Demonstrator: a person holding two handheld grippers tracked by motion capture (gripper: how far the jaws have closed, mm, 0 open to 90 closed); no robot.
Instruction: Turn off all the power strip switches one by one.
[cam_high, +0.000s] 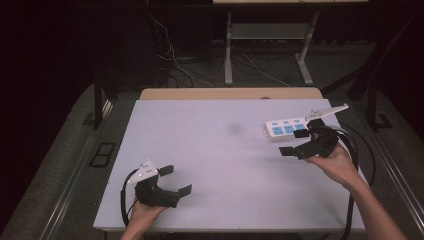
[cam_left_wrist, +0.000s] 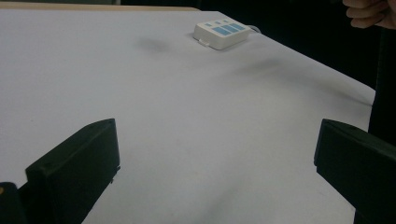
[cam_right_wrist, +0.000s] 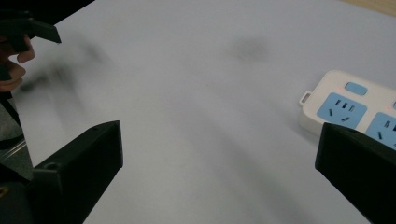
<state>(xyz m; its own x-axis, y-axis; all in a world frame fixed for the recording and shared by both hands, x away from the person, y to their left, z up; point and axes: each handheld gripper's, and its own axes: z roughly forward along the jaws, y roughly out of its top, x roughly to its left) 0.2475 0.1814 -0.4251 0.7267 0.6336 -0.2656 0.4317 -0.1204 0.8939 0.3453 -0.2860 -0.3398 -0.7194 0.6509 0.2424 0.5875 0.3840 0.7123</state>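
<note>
Left gripper (cam_high: 178, 180): lower left of the high view, held in the person's left hand (cam_high: 145, 212) near the table's front edge; its jaws stand wide apart with nothing between them, pointing toward the right of the frame.
Left gripper's own view: its two black jaws rise from the lower left and lower right corners, with bare white tabletop between them.
Table (cam_high: 210, 165): a white top that takes up the middle of the high view, with a strip of light wood along its far edge; a faint dark smudge sits just above the frame's centre.
Right gripper (cam_high: 294, 142): right of centre in the high view, held in the person's right hand (cam_high: 336, 162); jaws spread wide and holding nothing, pointing toward the left of the frame, with the grey three-cornered plate above it.
Right gripper's own view: one jaw at lower left, the other at lower right, the latter overlapping the near edge of the power strip (cam_right_wrist: 355, 109).
Power strip (cam_high: 286, 129): white with blue socket faces, lying flat on the table at the right of the high view, just beside the right gripper and on its far side; whether they touch, I cannot tell. In the left gripper view it lies at the upper middle (cam_left_wrist: 221, 33), well apart from those jaws.
Floor behind the table: dark, with cables (cam_high: 172, 60) and a grey stand's legs (cam_high: 229, 55) along the top of the high view.
</note>
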